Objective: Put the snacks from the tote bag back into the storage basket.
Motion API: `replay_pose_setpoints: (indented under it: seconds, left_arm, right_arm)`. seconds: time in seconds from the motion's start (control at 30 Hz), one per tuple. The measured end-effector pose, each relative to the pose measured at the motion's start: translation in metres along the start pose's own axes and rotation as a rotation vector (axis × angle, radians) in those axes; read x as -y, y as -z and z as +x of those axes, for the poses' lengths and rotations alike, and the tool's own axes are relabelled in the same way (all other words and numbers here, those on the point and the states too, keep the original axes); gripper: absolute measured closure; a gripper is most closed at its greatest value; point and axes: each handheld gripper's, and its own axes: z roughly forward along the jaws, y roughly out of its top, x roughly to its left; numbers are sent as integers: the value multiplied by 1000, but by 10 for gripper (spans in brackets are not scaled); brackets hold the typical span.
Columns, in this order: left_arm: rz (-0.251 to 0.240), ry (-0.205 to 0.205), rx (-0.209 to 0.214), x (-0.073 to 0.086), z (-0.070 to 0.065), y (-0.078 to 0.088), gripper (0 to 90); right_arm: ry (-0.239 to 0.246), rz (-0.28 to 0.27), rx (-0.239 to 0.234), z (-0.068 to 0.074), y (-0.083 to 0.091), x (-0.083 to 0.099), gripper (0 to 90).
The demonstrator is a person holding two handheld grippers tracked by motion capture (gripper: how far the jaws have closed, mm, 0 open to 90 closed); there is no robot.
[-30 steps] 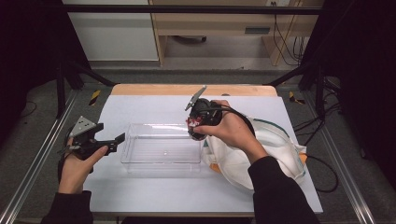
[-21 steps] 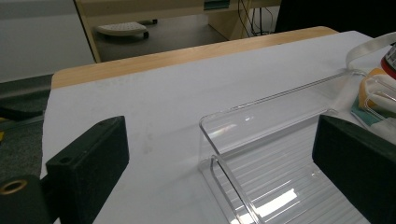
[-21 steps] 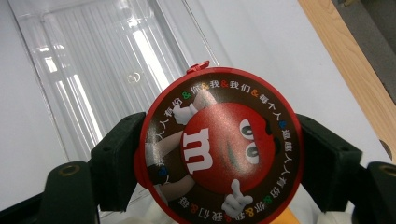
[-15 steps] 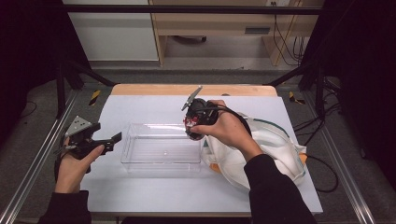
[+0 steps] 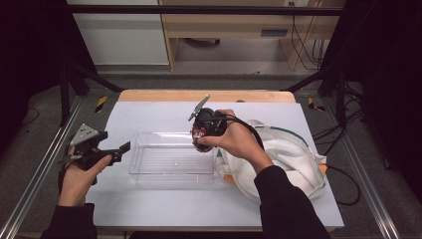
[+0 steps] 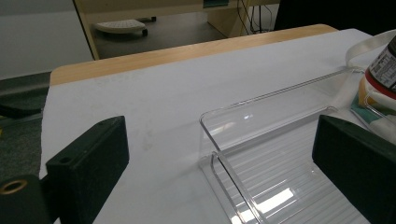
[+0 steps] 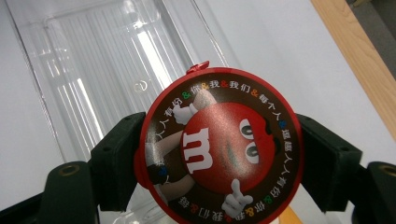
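Note:
A round candy tub with a red and brown cartoon lid (image 7: 219, 149) sits between the jaws of my right gripper (image 7: 219, 156), which is shut on its sides. In the high view that right gripper (image 5: 200, 135) holds the tub (image 5: 201, 132) over the right end of a clear plastic tray (image 5: 174, 133). The tray's ribbed floor (image 7: 93, 56) lies empty below the tub. My left gripper (image 5: 122, 148) hovers just left of the tray, open, with nothing between its jaws. From the left gripper (image 6: 219, 158), the tray's near corner (image 6: 212, 161) shows, and the tub (image 6: 385, 60) at the far right.
A white cloth bag with teal and orange trim (image 5: 288, 154) lies crumpled right of the tray, under the right forearm. The white table cover (image 5: 149, 114) ends at a wooden strip (image 5: 209, 95) at the back. Metal frame rails (image 5: 45, 164) flank the table.
The right gripper with the tub has edged slightly left over the tray's right end. The left hand has stayed put.

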Motion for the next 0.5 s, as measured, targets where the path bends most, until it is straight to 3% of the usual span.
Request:
replay_pose_setpoints:
  seconds: [0.5]
  left_arm:
    - [-1, 10, -5, 1, 5, 2, 40]
  right_arm:
    - [-17, 21, -33, 3, -20, 5, 248]
